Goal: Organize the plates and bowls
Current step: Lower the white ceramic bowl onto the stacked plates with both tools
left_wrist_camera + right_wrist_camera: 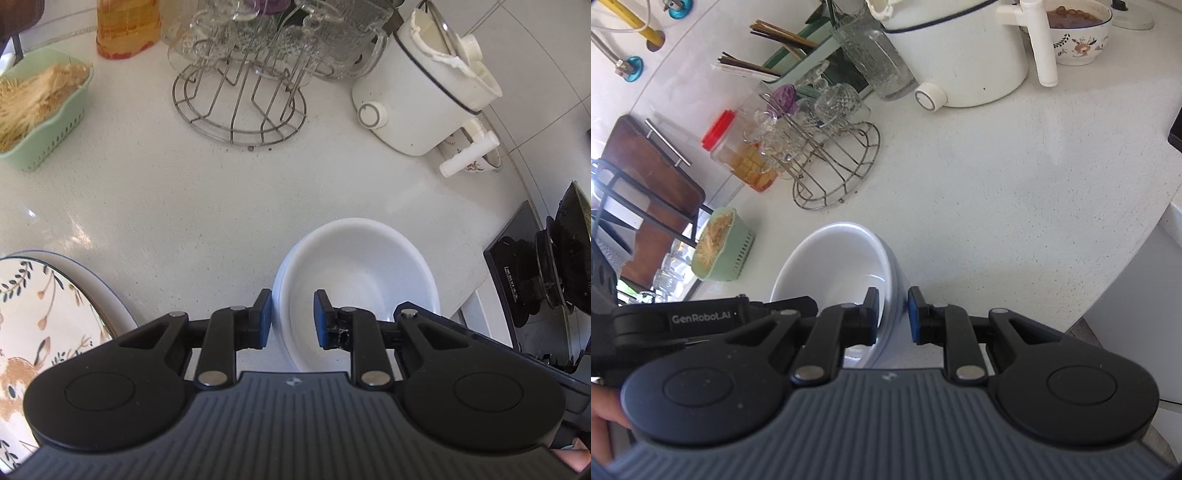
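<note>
A stack of white bowls stands on the white counter; it also shows in the right wrist view. My left gripper straddles the stack's left rim, one blue pad outside and one inside, with a gap to the rim. My right gripper straddles the stack's right rim the same way, jaws apart. A floral plate on a larger white plate lies at the left. The left gripper's body shows in the right wrist view.
A wire rack with glassware, a green basket, an amber jar and a white electric pot stand at the back. A floral bowl sits beside the pot. A black stove is at the right.
</note>
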{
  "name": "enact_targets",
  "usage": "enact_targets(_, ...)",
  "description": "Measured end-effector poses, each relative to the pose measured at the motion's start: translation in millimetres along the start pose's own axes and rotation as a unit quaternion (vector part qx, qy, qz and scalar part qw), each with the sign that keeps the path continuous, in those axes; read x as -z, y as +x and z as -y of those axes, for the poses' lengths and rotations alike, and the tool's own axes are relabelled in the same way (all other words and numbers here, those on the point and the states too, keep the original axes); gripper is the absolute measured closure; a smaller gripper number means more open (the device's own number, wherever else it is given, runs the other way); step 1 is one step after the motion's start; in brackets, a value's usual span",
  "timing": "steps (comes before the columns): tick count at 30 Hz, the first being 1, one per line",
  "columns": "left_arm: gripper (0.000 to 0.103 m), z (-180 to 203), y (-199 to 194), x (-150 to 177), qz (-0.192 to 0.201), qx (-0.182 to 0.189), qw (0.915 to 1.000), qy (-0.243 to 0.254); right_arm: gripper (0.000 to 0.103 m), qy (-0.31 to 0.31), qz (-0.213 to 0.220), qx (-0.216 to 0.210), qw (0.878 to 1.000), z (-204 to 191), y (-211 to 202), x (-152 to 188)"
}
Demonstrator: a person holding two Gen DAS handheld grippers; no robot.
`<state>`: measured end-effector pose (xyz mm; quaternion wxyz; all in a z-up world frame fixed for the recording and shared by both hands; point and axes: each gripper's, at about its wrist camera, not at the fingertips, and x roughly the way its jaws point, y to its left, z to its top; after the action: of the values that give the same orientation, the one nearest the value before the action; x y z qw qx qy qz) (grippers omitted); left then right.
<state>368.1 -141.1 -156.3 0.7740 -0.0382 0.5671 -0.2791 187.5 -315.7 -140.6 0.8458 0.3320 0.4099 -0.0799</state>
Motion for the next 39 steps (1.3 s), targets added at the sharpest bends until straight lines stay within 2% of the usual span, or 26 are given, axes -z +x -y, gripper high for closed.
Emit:
enact_targets(5, 0.077, -1, -16, -1, 0.004, 0.0, 0.9998, -0.018, 0.083, 0.009, -0.001, -0.007, 1.0, -7, -8, -2)
enact_targets(10, 0.07, 0, -36, 2, 0.013, -0.007, 0.9994, -0.03, 0.083, 0.01, -0.003, -0.015, 1.0, -20, -18, -1)
enact_targets(19, 0.069, -16, -72, 4, 0.033, -0.002, 0.9987, -0.039, 0.083, 0.006, -0.014, -0.048, 0.999, -39, -26, 1)
enact_targets(29, 0.069, -57, -110, 21, 0.058, 0.0, 0.9954, -0.076, 0.083, -0.024, -0.037, -0.078, 0.996, -76, -23, 12)
enact_targets(39, 0.069, -108, -145, 42, 0.085, -0.023, 0.9898, -0.112, 0.083, -0.063, -0.068, -0.1, 0.991, -126, -3, 36)
